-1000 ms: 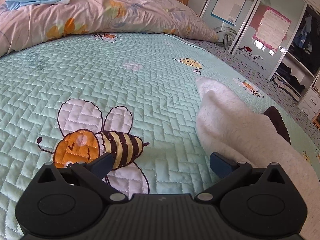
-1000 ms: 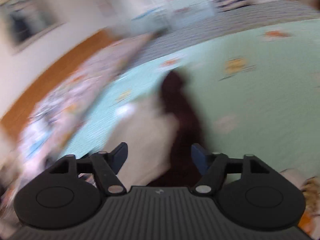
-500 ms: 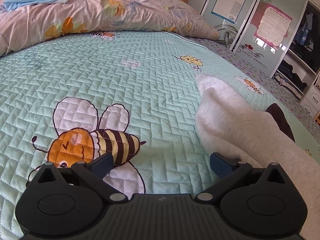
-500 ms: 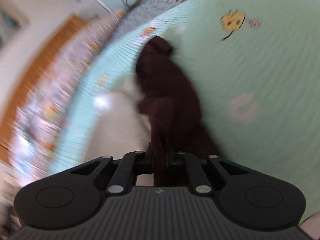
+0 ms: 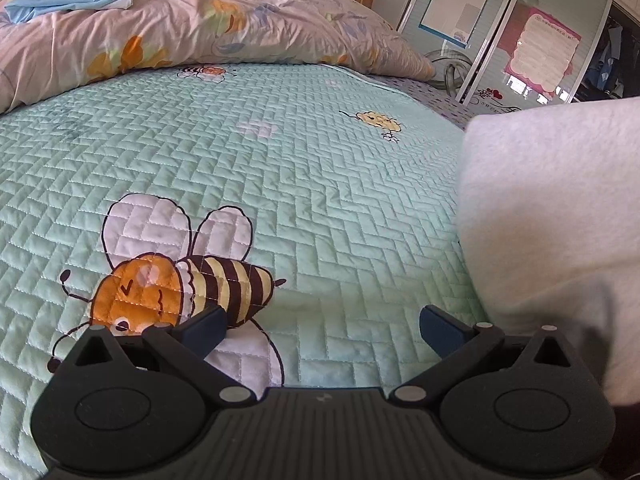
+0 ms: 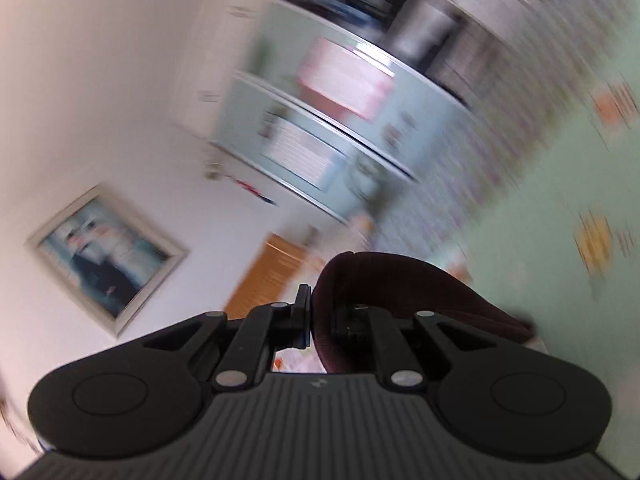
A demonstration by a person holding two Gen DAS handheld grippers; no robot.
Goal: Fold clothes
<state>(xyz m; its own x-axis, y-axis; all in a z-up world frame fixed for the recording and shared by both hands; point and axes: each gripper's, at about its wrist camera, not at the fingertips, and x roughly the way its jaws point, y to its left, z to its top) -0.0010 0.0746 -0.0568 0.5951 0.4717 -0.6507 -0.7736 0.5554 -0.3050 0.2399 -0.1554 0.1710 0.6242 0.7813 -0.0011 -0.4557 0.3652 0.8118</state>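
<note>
Jaws of right gripper (image 6: 320, 320) clamp, seemingly, dark maroon cloth (image 6: 400, 284).

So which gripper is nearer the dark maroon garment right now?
Right. The right gripper is shut on the dark maroon garment, which folds over its fingers. The left gripper hangs open over the quilt, beside white fabric.

The left claw (image 5: 322, 322) hangs with its jaws wide apart and nothing between them, above a mint quilted bedspread (image 5: 320, 184) with a bee print (image 5: 180, 284). A white garment (image 5: 560, 220) rises at the right, just beside the right finger.
</note>
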